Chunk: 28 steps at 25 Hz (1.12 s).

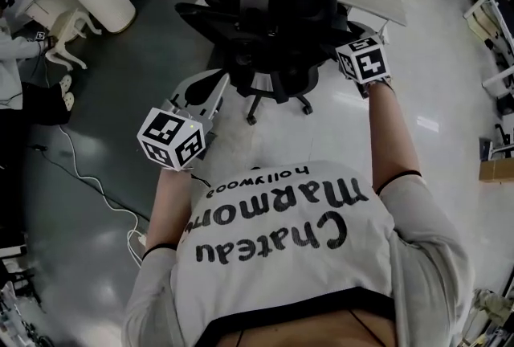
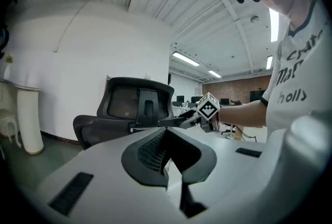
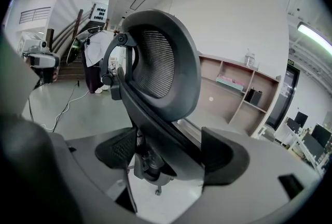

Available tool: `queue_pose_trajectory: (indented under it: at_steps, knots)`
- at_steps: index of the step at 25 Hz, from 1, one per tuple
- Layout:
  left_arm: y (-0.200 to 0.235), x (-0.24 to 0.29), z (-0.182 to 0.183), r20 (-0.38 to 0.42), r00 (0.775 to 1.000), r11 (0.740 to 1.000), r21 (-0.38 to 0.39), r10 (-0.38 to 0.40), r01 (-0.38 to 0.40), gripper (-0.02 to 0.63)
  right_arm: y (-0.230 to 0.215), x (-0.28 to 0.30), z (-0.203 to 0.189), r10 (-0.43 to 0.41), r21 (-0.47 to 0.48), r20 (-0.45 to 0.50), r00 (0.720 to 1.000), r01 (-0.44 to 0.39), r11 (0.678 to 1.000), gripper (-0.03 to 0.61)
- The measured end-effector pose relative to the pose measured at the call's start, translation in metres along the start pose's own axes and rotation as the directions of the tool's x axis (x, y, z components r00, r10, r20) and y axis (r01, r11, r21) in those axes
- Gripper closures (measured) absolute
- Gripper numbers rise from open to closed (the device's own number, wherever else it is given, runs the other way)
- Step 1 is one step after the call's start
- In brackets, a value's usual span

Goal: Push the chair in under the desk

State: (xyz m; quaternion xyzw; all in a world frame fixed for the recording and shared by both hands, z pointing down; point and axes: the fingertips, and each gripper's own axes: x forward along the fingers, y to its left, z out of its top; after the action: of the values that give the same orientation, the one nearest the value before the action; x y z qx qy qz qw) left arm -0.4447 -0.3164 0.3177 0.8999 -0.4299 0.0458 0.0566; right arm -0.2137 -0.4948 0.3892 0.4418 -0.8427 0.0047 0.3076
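One black chair (image 1: 265, 24) stands in the upper middle of the head view, its back turned toward the person. The one pale wooden desk (image 1: 365, 4) lies just beyond it along the top of the frame. To go under, the chair has to travel straight up the picture, away from the person. The top edge of its back runs left to right, roughly in line with the desk's near edge, so a square shove looks enough, though the chair sits a little left of the desk's middle. There are two grippers. The right gripper (image 1: 347, 48) is at the right edge of the chair's back. In its own view the dark back frame runs slantwise between the two pads and fills the gap, so it reads as clamped on that frame. The left gripper (image 1: 215, 88) hangs at the lower left of the chair, well apart from it, its tips aimed up and to the right at the seat. In its own view the jaws are pressed together with nothing between them. The right hand is therefore the nearer one and already placed to push. The left would have to reach the back's left edge, or the chair may swivel on its wheeled base rather than roll straight.
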Motion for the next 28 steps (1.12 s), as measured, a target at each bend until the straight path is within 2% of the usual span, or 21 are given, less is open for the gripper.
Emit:
queue_pose_trajectory:
  at_steps: [2,4,5,9,12,16,19,21,28]
  knots:
    - [-0.014,-0.007,-0.007,-0.003,1.000,0.999,-0.052,0.012,-0.012,0.597,0.003,-0.014,0.000,-0.014,-0.022,0.003,1.000,0.014,1.000,0.189]
    - [-0.028,-0.014,-0.015,-0.015,1.000,0.997,-0.080,0.017,-0.018,0.595,0.008,-0.034,0.002,-0.033,-0.026,0.035,0.999,0.034,0.999,0.232]
    - [-0.035,-0.017,-0.019,-0.019,1.000,0.996,-0.088,0.019,-0.021,0.595,0.011,-0.045,0.002,-0.040,-0.010,0.059,0.997,0.040,0.999,0.278]
    - [-0.065,-0.023,-0.027,-0.027,0.999,0.994,-0.101,0.031,-0.034,0.595,0.033,-0.084,-0.009,-0.021,0.095,0.133,0.991,0.009,0.995,0.382]
    - [-0.083,-0.025,-0.031,-0.030,0.997,0.993,-0.094,0.069,-0.071,0.595,0.041,-0.108,-0.027,-0.035,0.151,0.153,0.988,0.012,0.989,0.524]
    - [-0.096,-0.034,-0.034,-0.002,0.989,0.978,-0.148,0.151,-0.149,0.595,0.048,-0.131,-0.050,-0.046,0.223,0.175,0.983,0.006,0.975,0.569]
    - [-0.116,-0.042,-0.039,0.008,0.980,0.965,-0.180,0.198,-0.193,0.595,0.047,-0.155,-0.064,-0.101,0.206,0.195,0.975,0.060,0.977,0.571]
    - [-0.136,-0.046,-0.043,0.008,0.980,0.965,-0.173,0.200,-0.196,0.595,0.048,-0.172,-0.075,-0.115,0.212,0.213,0.970,0.069,0.975,0.572]
    - [-0.187,-0.056,-0.065,-0.023,0.975,0.960,-0.170,0.222,-0.223,0.595,0.056,-0.206,-0.119,-0.083,0.278,0.205,0.975,0.023,0.960,0.572]
